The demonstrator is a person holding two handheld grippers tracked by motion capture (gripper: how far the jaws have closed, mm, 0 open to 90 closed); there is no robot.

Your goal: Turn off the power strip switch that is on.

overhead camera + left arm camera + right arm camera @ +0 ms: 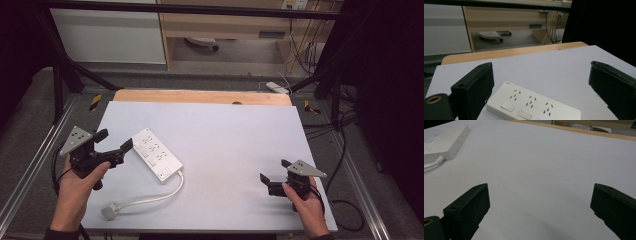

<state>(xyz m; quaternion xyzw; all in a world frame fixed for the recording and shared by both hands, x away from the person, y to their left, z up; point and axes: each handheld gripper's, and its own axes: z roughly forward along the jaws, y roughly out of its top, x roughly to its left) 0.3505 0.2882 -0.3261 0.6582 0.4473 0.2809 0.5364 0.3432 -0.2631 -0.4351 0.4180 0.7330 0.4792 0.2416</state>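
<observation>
A white power strip (156,154) lies flat on the left part of the white worktop (235,145). Its white cord (160,196) curls toward the near edge and ends in a plug (110,211). The left claw (114,142) is spread wide, just beside the strip's left end, holding nothing. The right claw (272,176) is far off at the right, also spread wide over bare worktop.
</observation>
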